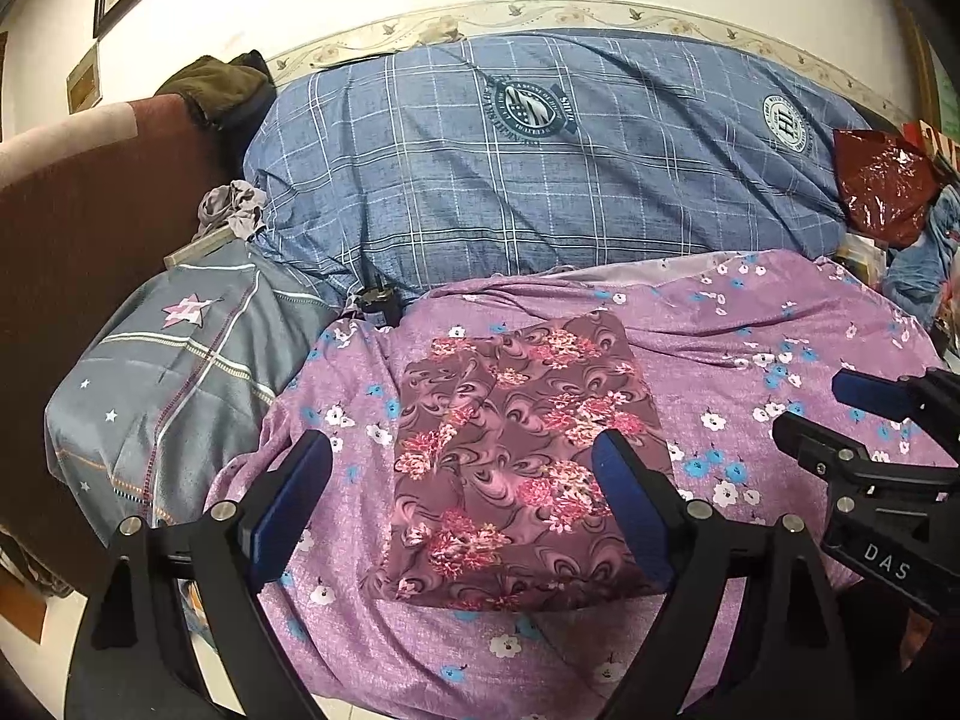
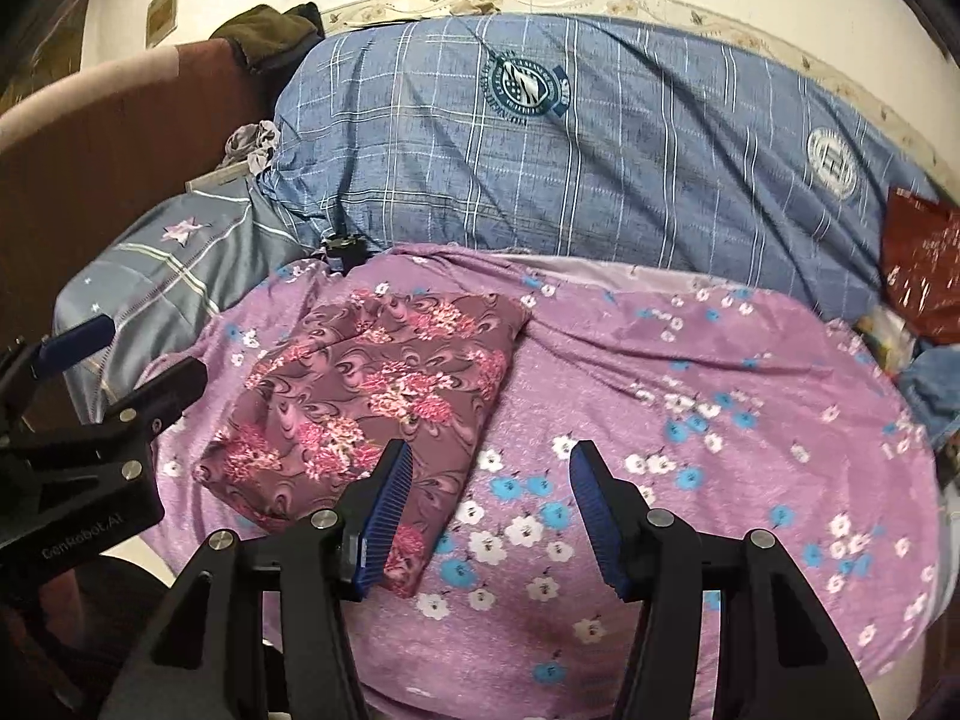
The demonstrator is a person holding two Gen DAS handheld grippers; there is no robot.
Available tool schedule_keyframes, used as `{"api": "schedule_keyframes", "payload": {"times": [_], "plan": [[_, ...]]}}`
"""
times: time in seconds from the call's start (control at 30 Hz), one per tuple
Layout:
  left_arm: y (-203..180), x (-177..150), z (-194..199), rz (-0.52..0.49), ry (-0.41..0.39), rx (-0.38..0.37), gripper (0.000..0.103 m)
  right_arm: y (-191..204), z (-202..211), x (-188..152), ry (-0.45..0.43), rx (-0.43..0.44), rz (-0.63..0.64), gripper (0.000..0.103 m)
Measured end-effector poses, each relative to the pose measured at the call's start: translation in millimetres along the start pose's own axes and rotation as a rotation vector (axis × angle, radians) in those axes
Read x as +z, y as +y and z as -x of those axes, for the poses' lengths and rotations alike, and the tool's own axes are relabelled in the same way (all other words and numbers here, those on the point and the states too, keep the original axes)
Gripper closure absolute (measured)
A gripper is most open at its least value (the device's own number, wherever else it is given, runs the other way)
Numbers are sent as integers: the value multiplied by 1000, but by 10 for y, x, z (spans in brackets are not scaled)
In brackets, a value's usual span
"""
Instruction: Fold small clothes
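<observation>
One folded floral garment (image 1: 522, 462) lies flat, rectangular.

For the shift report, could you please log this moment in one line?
floral garment: folded, flat on purple bedspread | left gripper: open, empty | right gripper: open, empty

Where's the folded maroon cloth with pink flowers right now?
The folded maroon floral cloth lies flat on the purple flowered bedsheet, in front of the blue plaid pillow. In the left wrist view it sits centre; in the right wrist view, left of centre.
</observation>
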State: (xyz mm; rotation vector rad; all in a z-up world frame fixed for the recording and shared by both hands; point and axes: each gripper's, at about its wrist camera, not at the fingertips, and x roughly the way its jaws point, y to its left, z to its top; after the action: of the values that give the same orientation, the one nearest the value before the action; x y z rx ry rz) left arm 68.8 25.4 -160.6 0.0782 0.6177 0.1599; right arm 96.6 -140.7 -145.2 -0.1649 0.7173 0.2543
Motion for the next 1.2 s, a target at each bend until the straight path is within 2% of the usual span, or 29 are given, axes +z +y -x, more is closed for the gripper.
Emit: {"api": "schedule_keyframes", "payload": {"times": [0.37, 0.8, 1.03, 1.2], "plan": [[112, -36, -82, 31, 21, 1, 14, 101, 7, 25, -18, -54, 60, 45], [339, -97, -322, 88, 68, 0, 14, 229, -202, 34, 21, -65, 92, 45], [573, -165, -634, 112, 125, 23, 14, 285, -424, 34, 61, -54, 108, 45], [838, -245, -901, 163, 198, -3, 14, 180, -642, 1, 94, 23, 54, 45]]}}
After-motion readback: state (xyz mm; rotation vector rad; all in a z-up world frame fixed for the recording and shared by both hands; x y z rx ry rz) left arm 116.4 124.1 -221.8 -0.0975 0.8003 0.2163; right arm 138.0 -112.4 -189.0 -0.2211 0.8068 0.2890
